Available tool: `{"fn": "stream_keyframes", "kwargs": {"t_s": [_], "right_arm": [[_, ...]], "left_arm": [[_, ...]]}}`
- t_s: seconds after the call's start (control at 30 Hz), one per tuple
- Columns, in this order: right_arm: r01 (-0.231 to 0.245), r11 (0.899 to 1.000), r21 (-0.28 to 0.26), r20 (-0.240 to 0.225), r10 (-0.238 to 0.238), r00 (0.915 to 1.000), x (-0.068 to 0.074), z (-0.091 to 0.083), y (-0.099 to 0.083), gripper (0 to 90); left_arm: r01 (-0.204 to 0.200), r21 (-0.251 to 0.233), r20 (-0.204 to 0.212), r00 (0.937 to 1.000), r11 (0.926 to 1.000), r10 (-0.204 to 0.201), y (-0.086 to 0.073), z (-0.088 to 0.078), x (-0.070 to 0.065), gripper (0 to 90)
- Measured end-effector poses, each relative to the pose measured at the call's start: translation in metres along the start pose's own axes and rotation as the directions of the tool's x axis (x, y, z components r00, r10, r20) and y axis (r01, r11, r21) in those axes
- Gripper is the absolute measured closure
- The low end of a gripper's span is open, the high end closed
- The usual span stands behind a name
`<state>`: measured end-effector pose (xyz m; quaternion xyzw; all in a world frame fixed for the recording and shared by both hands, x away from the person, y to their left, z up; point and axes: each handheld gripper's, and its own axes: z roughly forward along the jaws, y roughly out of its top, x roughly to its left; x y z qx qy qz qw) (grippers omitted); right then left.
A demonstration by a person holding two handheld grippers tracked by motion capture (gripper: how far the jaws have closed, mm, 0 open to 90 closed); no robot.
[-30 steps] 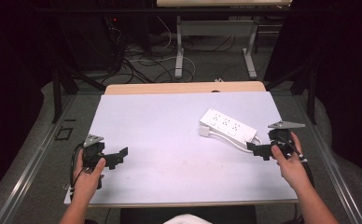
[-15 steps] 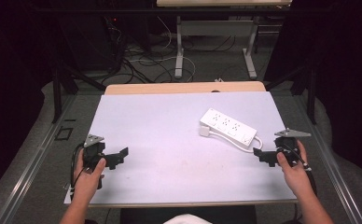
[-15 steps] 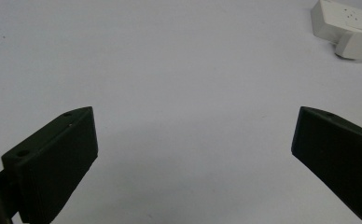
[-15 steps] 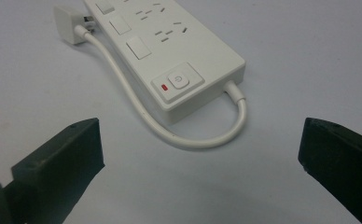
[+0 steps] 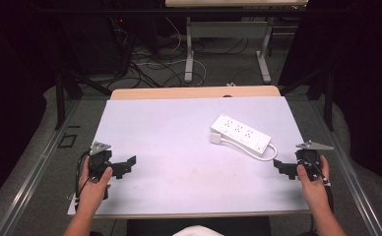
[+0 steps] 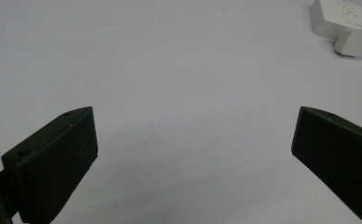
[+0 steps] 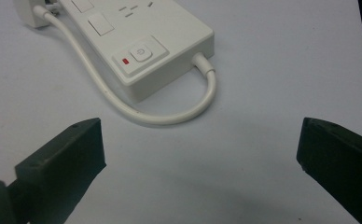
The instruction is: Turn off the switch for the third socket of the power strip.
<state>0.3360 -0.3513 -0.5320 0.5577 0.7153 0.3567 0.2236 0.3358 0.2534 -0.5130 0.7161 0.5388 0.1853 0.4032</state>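
White power strip (image 5: 240,134) lying on the surface (image 5: 179,128) at about 2 o'clock from centre, its cord (image 7: 170,109) looped beside it. Right gripper (image 5: 283,168), at 4 o'clock, near the strip, jaws apart and empty. Left gripper (image 5: 125,166), at 8 o'clock, jaws apart, well apart from it.

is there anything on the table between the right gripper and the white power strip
Nothing visible. Bare white table lies between the open right gripper and the power strip; the strip's own cord loops on the near side, apart from the gripper.
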Motion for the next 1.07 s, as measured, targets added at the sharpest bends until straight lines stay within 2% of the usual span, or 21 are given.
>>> {"fn": "stream_keyframes", "kwargs": {"t_s": [0.37, 0.57, 0.63, 0.87, 1.07], "right_arm": [[-0.045, 0.999, 0.008, 0.008, 0.045, 0.9990, -0.008, 0.003, -0.009, 0.5], [-0.043, 0.999, 0.014, 0.015, 0.042, 0.9990, -0.008, 0.005, -0.011, 0.5], [-0.040, 0.999, 0.016, 0.015, 0.039, 0.9991, -0.007, 0.005, -0.012, 0.5], [-0.056, 0.998, 0.019, 0.008, 0.056, 0.9984, -0.005, 0.004, -0.012, 0.5], [-0.037, 0.999, 0.019, 0.004, 0.037, 0.9993, -0.005, 0.004, -0.012, 0.5]], "left_arm": [[-0.002, 0.000, 0.004, 1.0000, 1.0000, 0.002, -0.001, 0.002, 0.000, 0.3], [-0.004, 0.013, 0.007, 1.0000, 0.9999, 0.004, -0.002, 0.003, 0.000, 0.3], [-0.001, -0.005, 0.001, 1.0000, 1.0000, 0.001, -0.003, 0.005, -0.001, 0.3], [-0.001, 0.004, 0.002, 1.0000, 1.0000, 0.001, -0.003, 0.005, 0.000, 0.3], [-0.006, 0.016, 0.000, 1.0000, 0.9999, 0.006, -0.002, 0.004, 0.001, 0.3]]}}
